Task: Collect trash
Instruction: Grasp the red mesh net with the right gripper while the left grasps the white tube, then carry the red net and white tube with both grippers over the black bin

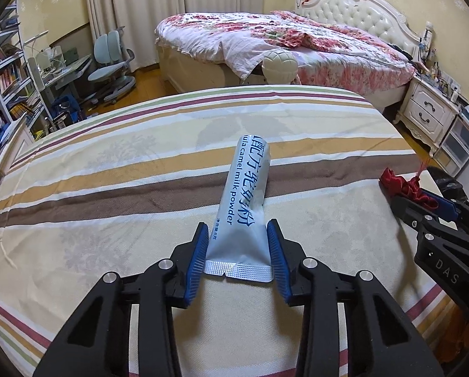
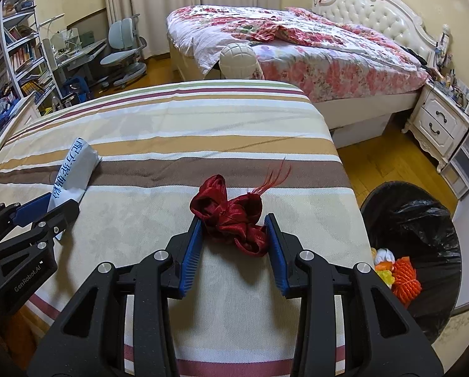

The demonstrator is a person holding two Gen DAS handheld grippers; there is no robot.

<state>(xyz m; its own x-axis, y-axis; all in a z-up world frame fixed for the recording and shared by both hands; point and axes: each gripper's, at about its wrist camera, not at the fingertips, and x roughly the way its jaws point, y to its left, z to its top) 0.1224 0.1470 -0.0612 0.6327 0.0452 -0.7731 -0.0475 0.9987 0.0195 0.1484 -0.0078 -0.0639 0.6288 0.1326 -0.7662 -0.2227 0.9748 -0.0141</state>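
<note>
A pale blue camel milk powder sachet (image 1: 245, 201) lies on the striped bed cover (image 1: 109, 188). My left gripper (image 1: 238, 235) is closed on the sachet's near end, both blue pads touching its sides. A crumpled red ribbon (image 2: 231, 216) with a red feather lies near the bed's right edge. My right gripper (image 2: 234, 229) is closed on the ribbon, pads against both sides. The ribbon (image 1: 407, 187) and right gripper show at the right of the left wrist view; the sachet (image 2: 74, 169) and left gripper show at the left of the right wrist view.
A bin with a black liner (image 2: 423, 220) stands on the floor right of the bed, holding orange and yellow trash (image 2: 404, 278). Beyond are a floral bed (image 2: 297, 50), white nightstand (image 2: 438, 122), desk chair (image 2: 124, 47) and bookshelf (image 2: 18, 53).
</note>
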